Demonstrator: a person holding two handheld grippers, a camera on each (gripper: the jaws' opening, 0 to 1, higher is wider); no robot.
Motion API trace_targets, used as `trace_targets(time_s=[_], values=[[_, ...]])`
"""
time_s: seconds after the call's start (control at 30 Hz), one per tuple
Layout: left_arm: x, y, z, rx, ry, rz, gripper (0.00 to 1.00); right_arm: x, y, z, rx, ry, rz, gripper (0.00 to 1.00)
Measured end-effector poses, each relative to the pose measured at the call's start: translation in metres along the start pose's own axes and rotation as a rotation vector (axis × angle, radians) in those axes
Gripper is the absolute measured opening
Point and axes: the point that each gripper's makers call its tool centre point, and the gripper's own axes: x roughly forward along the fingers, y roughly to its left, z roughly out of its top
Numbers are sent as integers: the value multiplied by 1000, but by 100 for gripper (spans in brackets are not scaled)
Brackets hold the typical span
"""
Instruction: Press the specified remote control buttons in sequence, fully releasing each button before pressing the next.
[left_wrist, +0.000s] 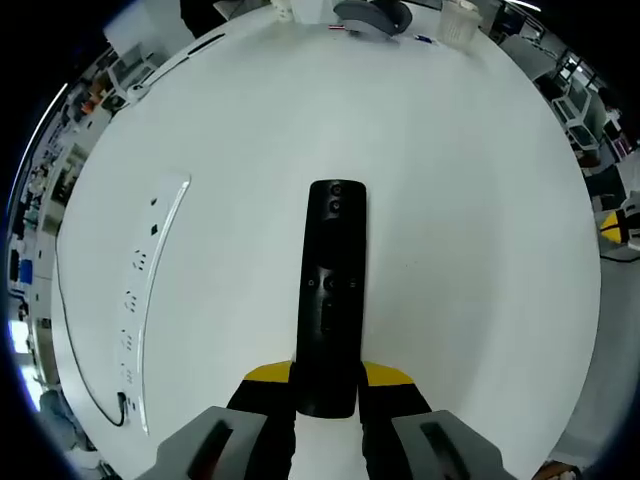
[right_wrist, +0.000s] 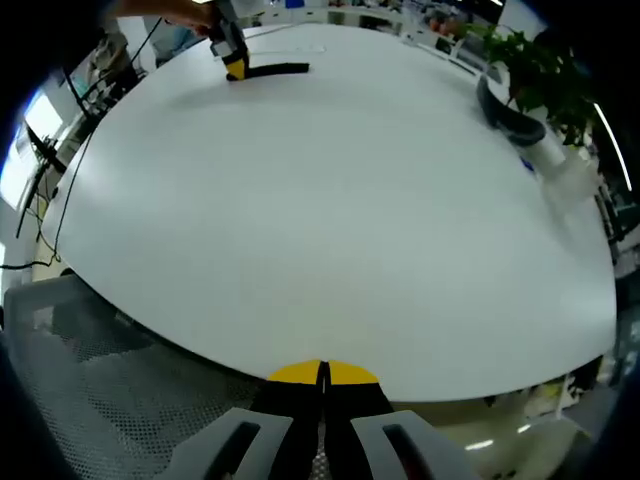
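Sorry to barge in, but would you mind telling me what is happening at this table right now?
A person is working with two handheld grippers at a white table. The left gripper is closed on the near end of a black remote control, which lies flat with its buttons facing up. The right gripper is shut and empty, held back over the table's edge. From there, the left gripper and remote show far across the table. No button is being pressed.

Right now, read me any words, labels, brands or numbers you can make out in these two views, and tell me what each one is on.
No text can be read.
Remote control: its buttons carry marks too small to read.
Power strip: no legible label; just sockets.
White table: no print on it.
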Motion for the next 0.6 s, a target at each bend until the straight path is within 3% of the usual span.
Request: trace_targets(time_s=[0.6], values=[[-3,-31,-7,-20,22,2,22,0,-2,3,-3,-13,-16,0]])
